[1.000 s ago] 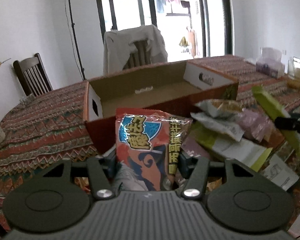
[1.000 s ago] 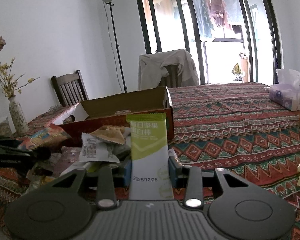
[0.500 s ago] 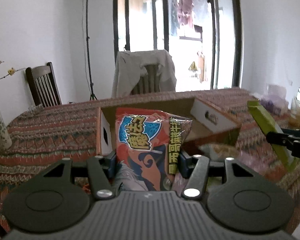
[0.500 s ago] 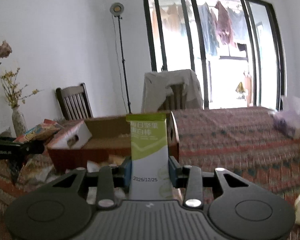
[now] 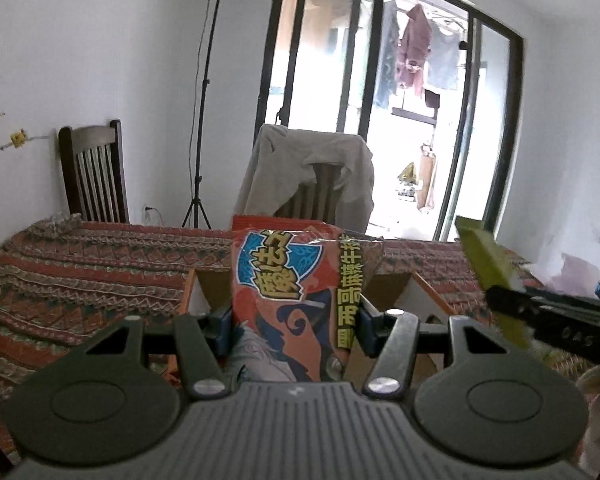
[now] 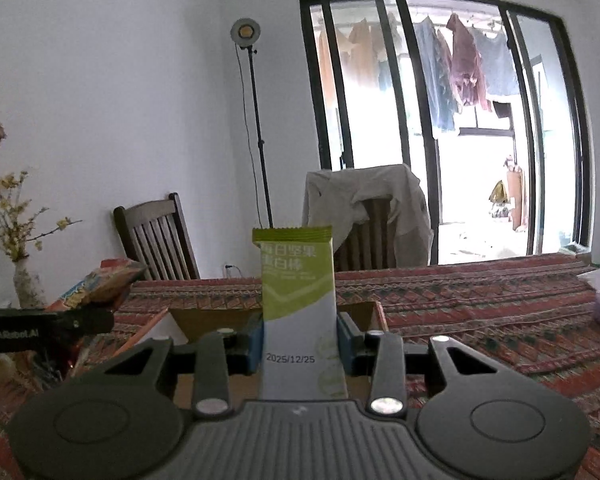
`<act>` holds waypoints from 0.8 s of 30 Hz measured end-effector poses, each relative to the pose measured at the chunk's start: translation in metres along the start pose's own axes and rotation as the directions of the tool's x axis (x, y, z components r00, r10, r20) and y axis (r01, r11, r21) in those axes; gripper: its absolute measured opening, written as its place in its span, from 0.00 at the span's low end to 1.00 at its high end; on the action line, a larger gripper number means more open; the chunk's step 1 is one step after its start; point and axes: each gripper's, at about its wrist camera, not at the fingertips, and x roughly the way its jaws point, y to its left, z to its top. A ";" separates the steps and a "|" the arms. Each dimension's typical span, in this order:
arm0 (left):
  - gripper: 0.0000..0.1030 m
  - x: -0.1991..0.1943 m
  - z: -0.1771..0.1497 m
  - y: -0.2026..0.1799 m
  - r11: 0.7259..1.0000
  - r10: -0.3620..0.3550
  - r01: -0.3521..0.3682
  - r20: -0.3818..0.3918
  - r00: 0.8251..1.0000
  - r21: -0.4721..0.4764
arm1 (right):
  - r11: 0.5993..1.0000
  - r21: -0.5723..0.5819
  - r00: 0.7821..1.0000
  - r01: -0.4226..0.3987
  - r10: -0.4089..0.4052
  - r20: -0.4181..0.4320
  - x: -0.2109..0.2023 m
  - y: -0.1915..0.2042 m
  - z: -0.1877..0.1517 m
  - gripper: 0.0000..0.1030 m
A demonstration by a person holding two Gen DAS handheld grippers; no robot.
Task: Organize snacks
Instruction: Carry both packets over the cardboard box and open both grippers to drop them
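My left gripper (image 5: 292, 326) is shut on an orange snack bag (image 5: 296, 292) with blue and yellow print, held upright above the open cardboard box (image 5: 414, 294). My right gripper (image 6: 300, 344) is shut on a green and white snack bar (image 6: 300, 312), also upright over the box (image 6: 204, 322). The right gripper with its green bar (image 5: 488, 268) shows at the right of the left wrist view. The left gripper with its orange bag (image 6: 104, 284) shows at the left of the right wrist view. The box's inside is mostly hidden.
A patterned red cloth covers the table (image 5: 92, 264). Two wooden chairs (image 5: 94, 172) stand behind it, one draped with a grey garment (image 5: 312, 172). A vase with yellow flowers (image 6: 24, 280) stands at the left. A lamp stand (image 6: 256, 120) is by the glass doors.
Both grippers have risen and tilted up with their snacks. The box has dropped low in both views and the pile of loose snacks has left sight.
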 end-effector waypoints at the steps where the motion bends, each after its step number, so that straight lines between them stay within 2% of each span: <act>1: 0.56 0.008 0.001 0.000 1.000 0.006 -0.006 -0.003 1.000 -0.009 | 1.000 0.002 1.000 0.001 -0.001 -0.012 0.011 0.000 0.002 0.36; 5: 0.56 0.044 0.002 0.001 0.998 0.039 -0.041 -0.031 0.999 -0.043 | 1.000 0.025 0.997 0.017 -0.015 -0.070 0.056 -0.002 0.000 0.36; 10: 0.56 0.082 -0.005 0.009 0.992 0.103 -0.108 -0.077 0.992 -0.061 | 0.997 0.068 0.991 0.042 -0.033 -0.132 0.094 -0.014 -0.022 0.36; 13: 0.56 0.095 -0.016 0.019 0.993 0.080 -0.089 -0.113 0.990 -0.074 | 0.998 0.046 0.983 0.041 -0.032 -0.178 0.102 -0.013 -0.035 0.36; 16: 0.56 0.102 -0.024 0.023 0.991 0.106 -0.116 -0.146 0.984 -0.060 | 0.999 0.022 0.977 0.044 -0.038 -0.211 0.106 -0.008 -0.043 0.36; 21: 0.57 0.106 -0.034 0.030 0.991 0.096 -0.111 -0.182 0.979 -0.070 | 0.999 -0.018 0.969 0.052 -0.054 -0.242 0.104 0.000 -0.051 0.37; 24: 0.68 0.108 -0.038 0.029 0.992 0.090 -0.104 -0.191 0.977 -0.065 | 0.998 -0.015 0.968 0.057 -0.059 -0.243 0.103 -0.001 -0.052 0.37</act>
